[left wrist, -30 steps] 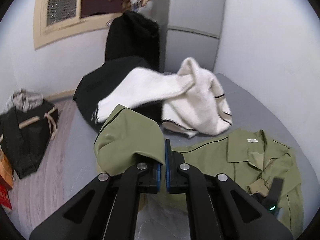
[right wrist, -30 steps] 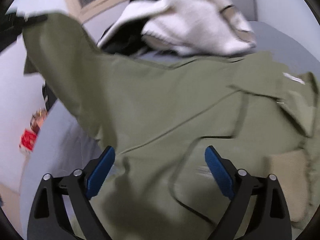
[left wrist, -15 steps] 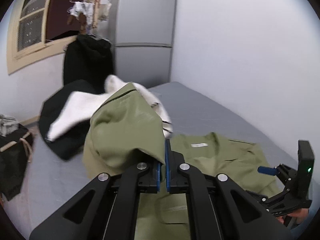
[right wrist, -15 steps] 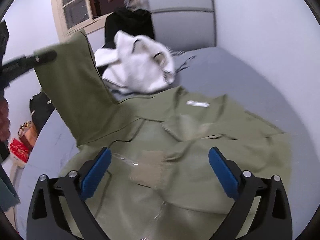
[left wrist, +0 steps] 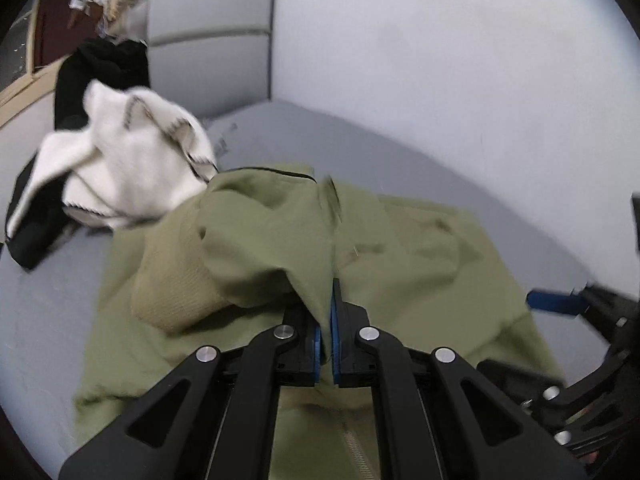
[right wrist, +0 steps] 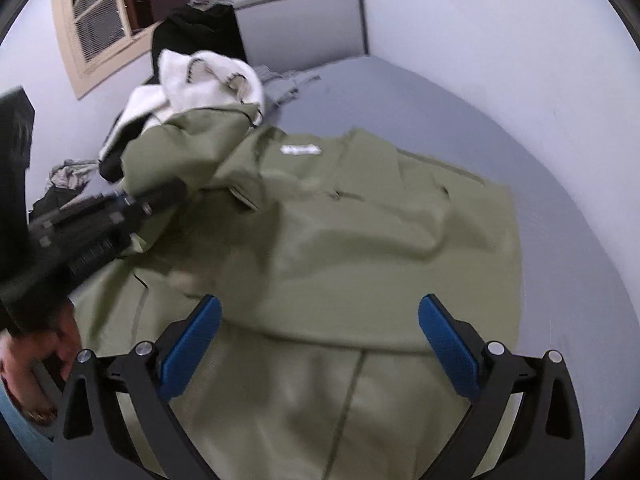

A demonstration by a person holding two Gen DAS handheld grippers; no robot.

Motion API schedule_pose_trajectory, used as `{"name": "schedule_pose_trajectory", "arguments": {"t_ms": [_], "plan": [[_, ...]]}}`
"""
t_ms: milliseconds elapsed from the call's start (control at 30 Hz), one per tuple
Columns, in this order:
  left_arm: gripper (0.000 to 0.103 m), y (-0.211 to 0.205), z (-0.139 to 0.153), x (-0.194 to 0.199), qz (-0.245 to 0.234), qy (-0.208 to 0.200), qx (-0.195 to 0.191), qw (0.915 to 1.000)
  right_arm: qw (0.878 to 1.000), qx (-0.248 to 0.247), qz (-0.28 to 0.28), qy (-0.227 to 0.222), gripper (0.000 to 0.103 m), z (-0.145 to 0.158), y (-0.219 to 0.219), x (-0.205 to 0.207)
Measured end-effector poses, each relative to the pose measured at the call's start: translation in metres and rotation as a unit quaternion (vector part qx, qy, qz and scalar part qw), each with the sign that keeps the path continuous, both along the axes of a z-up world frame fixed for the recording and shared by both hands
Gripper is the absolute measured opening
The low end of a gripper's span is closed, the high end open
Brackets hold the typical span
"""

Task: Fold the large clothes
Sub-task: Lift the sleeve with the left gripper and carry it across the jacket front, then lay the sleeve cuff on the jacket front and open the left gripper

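Note:
An olive green jacket (right wrist: 360, 224) lies spread on the grey bed (right wrist: 520, 152), its white neck label (right wrist: 300, 149) facing up. My left gripper (left wrist: 326, 320) is shut on the jacket's sleeve (left wrist: 256, 248), whose tan ribbed cuff (left wrist: 172, 296) droops over the jacket body. In the right wrist view the left gripper (right wrist: 160, 196) comes in from the left, carrying that sleeve across the jacket. My right gripper (right wrist: 320, 332) hovers open over the jacket's lower part, nothing between its blue pads (right wrist: 448, 344). The right gripper's pad (left wrist: 552, 302) shows at the left wrist view's right edge.
A white fleece garment (left wrist: 128, 160) and black clothes (left wrist: 100, 68) are piled at the far end of the bed. A wall (left wrist: 440, 60) runs along the bed's right side. A window (right wrist: 100, 20), a grey cabinet (right wrist: 300, 8) and a dark bag (right wrist: 52, 196) stand beyond.
My left gripper has carried the sleeve rightward and down across the jacket body. The right gripper has pulled back toward the jacket's hem, staying open.

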State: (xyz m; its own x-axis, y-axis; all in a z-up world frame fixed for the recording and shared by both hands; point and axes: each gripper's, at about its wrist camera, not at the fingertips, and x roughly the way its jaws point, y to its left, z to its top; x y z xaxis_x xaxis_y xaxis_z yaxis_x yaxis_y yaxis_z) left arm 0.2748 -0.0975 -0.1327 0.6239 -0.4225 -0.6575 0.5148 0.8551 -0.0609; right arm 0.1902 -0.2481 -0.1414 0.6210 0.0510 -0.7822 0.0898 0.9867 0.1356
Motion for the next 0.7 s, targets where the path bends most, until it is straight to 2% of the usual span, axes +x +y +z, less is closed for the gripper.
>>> {"name": "schedule_pose_trajectory", "arguments": {"t_ms": [167, 267, 533, 633, 667, 700], "plan": [[0.007, -0.012, -0.048, 0.003, 0.009, 0.055, -0.011, 0.9984, 1.0, -0.004, -0.021, 0.02, 0.097, -0.017, -0.021, -0.009], [0.007, -0.017, -0.066, 0.005, 0.012, 0.075, -0.013, 0.997, 0.999, -0.006, -0.031, 0.027, 0.097, -0.023, -0.03, -0.015], [0.009, -0.022, -0.075, 0.008, 0.01, 0.092, 0.0, 0.9957, 0.999, -0.004, -0.04, 0.031, 0.097, -0.03, -0.038, -0.019], [0.017, -0.022, -0.073, 0.01, 0.007, 0.112, -0.008, 0.9937, 0.999, -0.007, -0.036, 0.031, 0.097, -0.028, -0.036, -0.017], [0.028, -0.023, -0.069, 0.009, 0.0, 0.118, -0.009, 0.9929, 0.999, -0.008, -0.035, 0.03, 0.097, -0.027, -0.035, -0.018], [0.045, -0.023, -0.066, 0.007, -0.007, 0.121, -0.011, 0.9926, 0.999, -0.009, -0.034, 0.029, 0.097, -0.025, -0.034, -0.017]]}}
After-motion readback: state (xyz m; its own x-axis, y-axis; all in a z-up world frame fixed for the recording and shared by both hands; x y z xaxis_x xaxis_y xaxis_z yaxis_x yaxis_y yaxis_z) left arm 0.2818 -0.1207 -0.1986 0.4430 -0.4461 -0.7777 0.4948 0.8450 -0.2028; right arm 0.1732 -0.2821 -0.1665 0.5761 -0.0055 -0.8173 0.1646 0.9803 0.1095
